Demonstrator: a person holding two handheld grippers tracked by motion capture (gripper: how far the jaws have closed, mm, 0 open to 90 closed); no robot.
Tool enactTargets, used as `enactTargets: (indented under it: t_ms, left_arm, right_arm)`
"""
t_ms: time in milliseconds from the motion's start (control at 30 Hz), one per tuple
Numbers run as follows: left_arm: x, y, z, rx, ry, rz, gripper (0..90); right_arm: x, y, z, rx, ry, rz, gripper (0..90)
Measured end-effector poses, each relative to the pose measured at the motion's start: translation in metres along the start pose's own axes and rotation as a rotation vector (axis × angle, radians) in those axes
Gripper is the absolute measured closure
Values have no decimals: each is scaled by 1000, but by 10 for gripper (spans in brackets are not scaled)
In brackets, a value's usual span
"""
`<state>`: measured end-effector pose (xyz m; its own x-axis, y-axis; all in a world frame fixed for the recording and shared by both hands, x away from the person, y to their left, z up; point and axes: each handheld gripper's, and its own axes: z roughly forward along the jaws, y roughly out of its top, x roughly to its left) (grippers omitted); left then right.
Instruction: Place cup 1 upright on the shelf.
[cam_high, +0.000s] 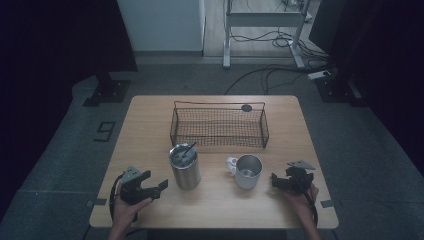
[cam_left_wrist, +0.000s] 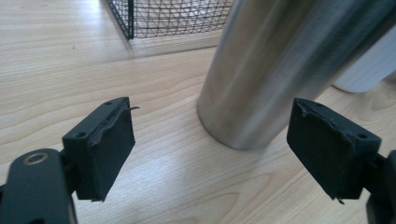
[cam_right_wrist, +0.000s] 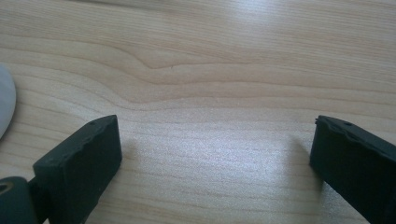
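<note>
**Tumbler upright between the hands**

The steel tumbler (cam_high: 185, 167) stands upright on the table (cam_high: 145, 130), long axis vertical, near the basket (cam_high: 218, 125). The left gripper (cam_high: 159, 186) points at it, jaws apart, empty. The right gripper (cam_high: 275, 181) is likewise spread, beside the mug (cam_high: 248, 171).

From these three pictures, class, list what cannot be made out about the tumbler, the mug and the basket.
- Steel tumbler: the left gripper view's top edge cuts off its upper part; in the high view the dark thing in its mouth is too small to identify.
- Mug: inside too dim in the high view.
- Wire basket: the dark round thing at its far rim is too small.
</note>
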<state>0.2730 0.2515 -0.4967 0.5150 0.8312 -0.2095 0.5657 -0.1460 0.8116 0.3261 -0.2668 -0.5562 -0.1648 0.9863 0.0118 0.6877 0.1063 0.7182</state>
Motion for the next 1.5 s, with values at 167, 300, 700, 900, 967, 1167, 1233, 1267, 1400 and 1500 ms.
enactTargets:
  t_ms: [167,300,700,900,967,1167,1233,1267,1400,1500]
  left_arm:
    - [-6,0,-1,3,-24,20,128]
    - [-12,3,-3,-3,-40,24,106]
    - [-23,11,-7,-35,-69,55,81]
    - [-26,17,-5,-39,-84,57,72]
    - [-26,19,-4,-37,-91,53,64]
    - [-27,24,0,-31,-104,65,32]
    - [-28,25,1,-30,-107,67,31]
    - [-28,26,1,-32,-110,65,30]
    - [-28,29,4,-29,-113,66,27]
    - [-29,31,6,-28,-113,68,27]
  right_arm:
    - [0,0,0,0,-2,1,23]
    - [0,0,0,0,-2,3,23]
    - [0,0,0,-2,-6,3,27]
    - [0,0,0,-4,-8,5,30]
    - [0,0,0,-5,-9,5,31]
    - [0,0,0,-6,-10,6,34]
    - [0,0,0,-6,-11,6,35]
    - [0,0,0,-7,-11,6,36]
    - [0,0,0,-8,-12,7,39]
    - [0,0,0,-8,-13,7,40]
